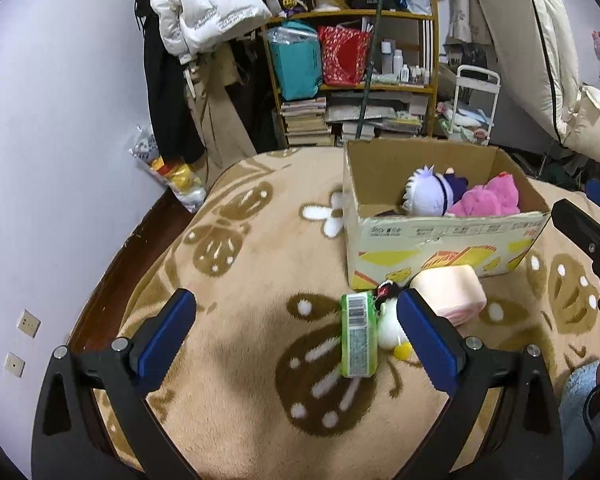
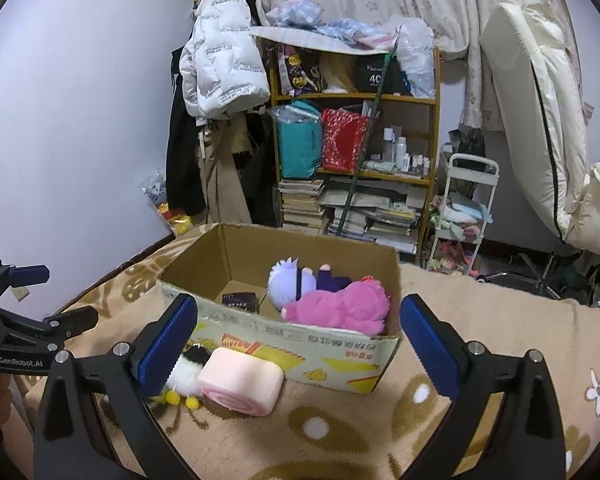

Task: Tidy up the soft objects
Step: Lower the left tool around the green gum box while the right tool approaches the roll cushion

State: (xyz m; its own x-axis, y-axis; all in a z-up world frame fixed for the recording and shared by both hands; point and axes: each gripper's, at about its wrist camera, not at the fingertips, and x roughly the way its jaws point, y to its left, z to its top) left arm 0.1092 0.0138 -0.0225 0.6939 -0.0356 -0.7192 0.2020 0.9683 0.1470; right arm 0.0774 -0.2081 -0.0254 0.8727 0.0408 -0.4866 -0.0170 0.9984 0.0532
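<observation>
Bed blanket (image 1: pixel 240 280) | box (image 1: pixel 440 236) holds two plushies (pink (image 1: pixel 484 200), white-haired (image 1: pixel 424 196)) | near it: pink roll (image 2: pixel 240 380), penguin (image 1: pixel 388 320), green pack (image 1: pixel 358 336) remain | left tongs (image 1: pixel 296 334), right tongs (image 2: pixel 298 346) wide, empty

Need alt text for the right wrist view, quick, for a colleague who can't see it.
Open right gripper faces a cardboard box on a patterned blanket, holding a pink plush and a white-haired doll. A pink roll cushion and penguin toy lie outside.
</observation>
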